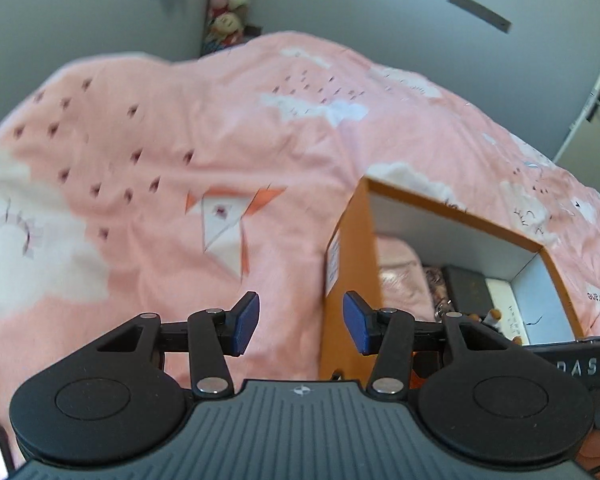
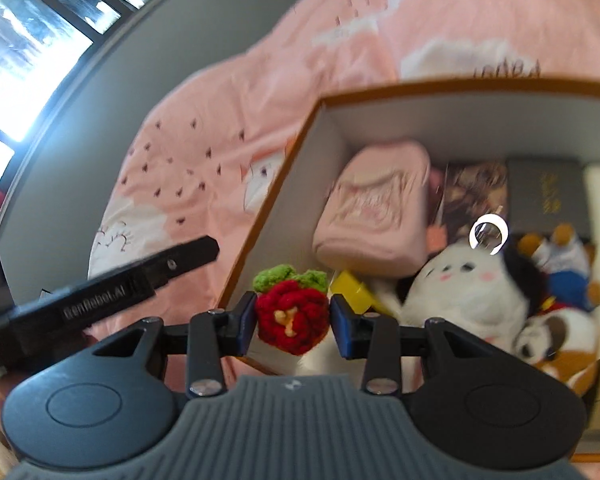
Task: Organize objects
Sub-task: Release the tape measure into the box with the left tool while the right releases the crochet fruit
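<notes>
- While you hold both grippers over the bed, your right gripper (image 2: 293, 323) has its blue-padded fingers (image 2: 342, 330) clamped on a crocheted strawberry (image 2: 292, 318), red with a green leafy top, pressed from both sides.
- Your strawberry hangs above the near left corner of the orange cardboard box (image 2: 272, 196), just over its rim.
- Your box sits on the pink bedspread (image 2: 204, 120), which is printed with white clouds and small dark birds.
- Inside the box, against the left wall, lies a pink padded pouch (image 2: 374, 216).
- Beside the pouch, toward the right, you see a white-and-black plush toy (image 2: 468, 292) with pink cheeks and a metal keyring (image 2: 488, 236) at its top.
- Further right you see a small bear figure in blue (image 2: 560, 264) and a brown-and-white plush dog (image 2: 552, 340); a yellow block (image 2: 352, 290) shows just behind the strawberry.
- Along the far wall of the box lie a dark patterned booklet (image 2: 476, 192) and a grey book with gold lettering (image 2: 548, 192).
- Your left gripper (image 1: 300, 326) hovers beside the box's outer left wall (image 1: 350, 248), its fingers (image 1: 246, 322) apart and holding nothing.
- In the right wrist view, your left gripper's black body (image 2: 100, 296) shows at the left edge, outside the box.
</notes>
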`<state>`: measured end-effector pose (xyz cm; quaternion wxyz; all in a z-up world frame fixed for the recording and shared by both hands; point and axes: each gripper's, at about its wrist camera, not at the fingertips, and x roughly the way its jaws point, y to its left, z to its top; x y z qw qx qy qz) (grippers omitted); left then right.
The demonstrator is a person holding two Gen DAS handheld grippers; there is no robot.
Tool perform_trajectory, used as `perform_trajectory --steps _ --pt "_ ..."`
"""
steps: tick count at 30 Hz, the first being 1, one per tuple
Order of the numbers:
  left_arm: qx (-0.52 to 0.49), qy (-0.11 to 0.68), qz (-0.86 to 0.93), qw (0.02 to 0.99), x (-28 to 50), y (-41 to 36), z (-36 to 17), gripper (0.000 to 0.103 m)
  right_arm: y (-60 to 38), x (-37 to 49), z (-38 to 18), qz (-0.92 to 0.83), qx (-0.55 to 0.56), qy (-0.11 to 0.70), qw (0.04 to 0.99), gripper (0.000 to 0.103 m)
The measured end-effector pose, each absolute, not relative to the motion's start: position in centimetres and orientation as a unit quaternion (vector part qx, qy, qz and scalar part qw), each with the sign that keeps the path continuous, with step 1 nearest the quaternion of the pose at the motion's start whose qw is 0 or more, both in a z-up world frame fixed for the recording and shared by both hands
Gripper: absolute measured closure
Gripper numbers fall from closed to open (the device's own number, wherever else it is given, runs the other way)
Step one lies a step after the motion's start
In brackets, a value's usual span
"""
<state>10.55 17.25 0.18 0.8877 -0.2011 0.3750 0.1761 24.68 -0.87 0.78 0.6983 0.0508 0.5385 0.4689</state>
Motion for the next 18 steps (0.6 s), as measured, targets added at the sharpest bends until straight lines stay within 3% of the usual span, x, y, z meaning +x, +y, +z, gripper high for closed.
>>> perform_trajectory --steps 6,12,18 --pt "-0.217 0.375 0.177 0.884 9.9 17.9 -1.3 0.047 0.9 25.0 -1.2 0.42 0.011 0.587 0.692 0.062" --pt "-0.217 0.375 0.167 0.886 9.5 17.4 -1.8 0.047 1.5 24.7 -1.4 0.393 -0.059 0.564 0.724 0.062" --pt "-0.226 0.375 0.162 0.884 9.1 17.6 -2.0 0.047 1.0 24.8 -1.1 0.405 -0.041 0.565 0.717 0.061"
